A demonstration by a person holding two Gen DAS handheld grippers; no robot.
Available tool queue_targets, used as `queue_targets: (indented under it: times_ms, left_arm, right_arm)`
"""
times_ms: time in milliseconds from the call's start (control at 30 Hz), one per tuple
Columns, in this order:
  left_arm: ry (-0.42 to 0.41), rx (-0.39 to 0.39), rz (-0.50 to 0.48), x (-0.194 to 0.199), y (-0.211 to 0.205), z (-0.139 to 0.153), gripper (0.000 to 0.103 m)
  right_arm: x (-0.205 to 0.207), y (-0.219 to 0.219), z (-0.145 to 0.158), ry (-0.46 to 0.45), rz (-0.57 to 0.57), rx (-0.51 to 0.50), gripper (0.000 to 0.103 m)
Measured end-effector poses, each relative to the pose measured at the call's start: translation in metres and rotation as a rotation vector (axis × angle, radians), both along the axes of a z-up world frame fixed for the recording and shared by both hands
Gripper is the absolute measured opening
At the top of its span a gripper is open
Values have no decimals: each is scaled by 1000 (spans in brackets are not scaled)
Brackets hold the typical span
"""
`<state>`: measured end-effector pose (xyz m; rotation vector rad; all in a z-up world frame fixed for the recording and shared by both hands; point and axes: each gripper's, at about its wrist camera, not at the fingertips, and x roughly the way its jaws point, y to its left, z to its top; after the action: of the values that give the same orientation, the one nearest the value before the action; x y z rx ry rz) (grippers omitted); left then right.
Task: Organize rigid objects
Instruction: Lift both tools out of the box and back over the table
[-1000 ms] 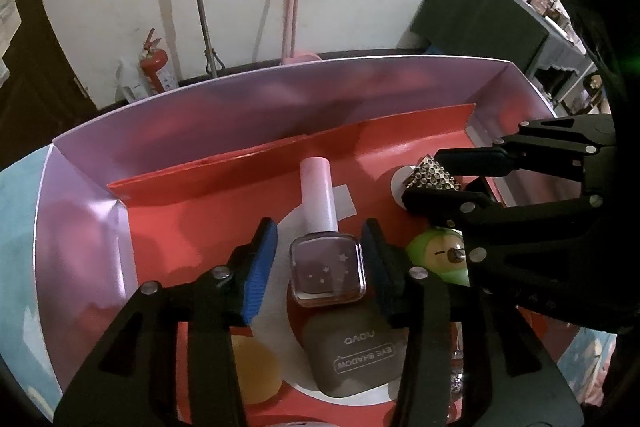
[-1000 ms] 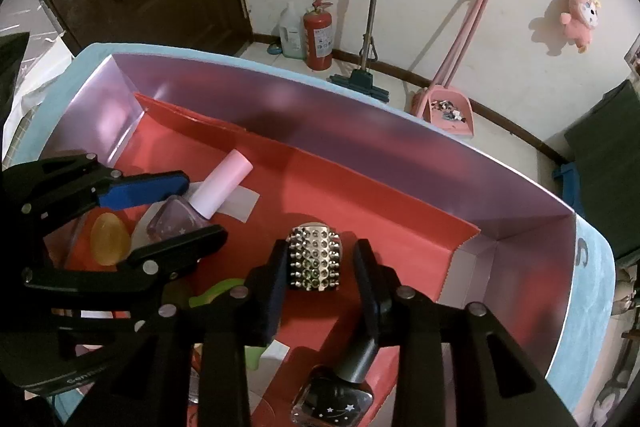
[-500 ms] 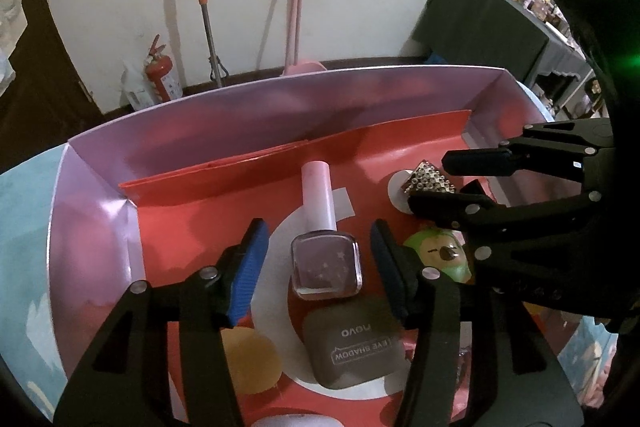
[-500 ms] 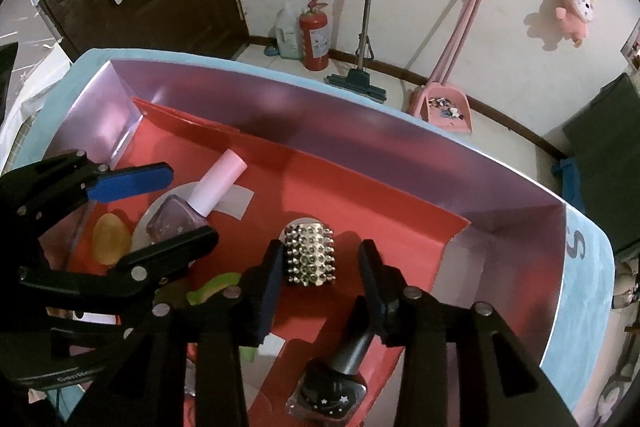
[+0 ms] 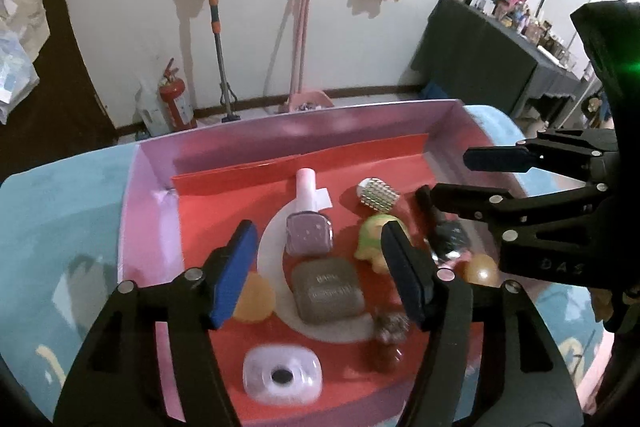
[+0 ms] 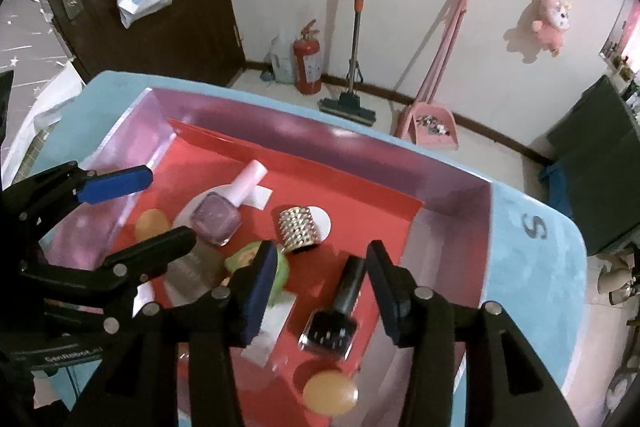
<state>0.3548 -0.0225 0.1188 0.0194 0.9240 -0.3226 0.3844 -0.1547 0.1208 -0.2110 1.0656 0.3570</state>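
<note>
the left hand-held gripper [image 5: 316, 267] hangs over a pink-walled box [image 5: 280, 131] with a red floor, its jaws opening and clamped on nothing — the purple nail polish bottle [image 5: 308, 227] lies on the floor below, between the fingers in view but untouched. the right hand-held gripper [image 6: 320, 283] is likewise opening and empty; the studded silver piece [image 6: 298, 229] lies just beyond its fingertips, a black nail polish bottle [image 6: 336, 315] under the gap. a grey eyeshadow case [image 5: 326, 291] lies touching the purple bottle, a green toy [image 5: 372, 239] beside them.
</note>
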Motion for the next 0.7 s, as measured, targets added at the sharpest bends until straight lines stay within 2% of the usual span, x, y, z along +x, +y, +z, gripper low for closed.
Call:
queue_targets:
  times_ms: [200, 367, 600, 700]
  left_arm:
    - [-80, -9, 8, -43, 4, 29, 77]
    - [-131, -8, 27, -81, 8, 41, 80]
    - [-199, 9, 61, -123, 16, 39, 88]
    - [-228, 17, 90, -133, 21, 30, 90]
  right_arm:
    - [-44, -1, 40, -84, 0, 23, 65]
    - [-86, -6, 62, -146, -9, 46, 74]
    - [-131, -13, 67, -224, -40, 82, 92]
    - [-142, -16, 56, -254, -64, 102, 94]
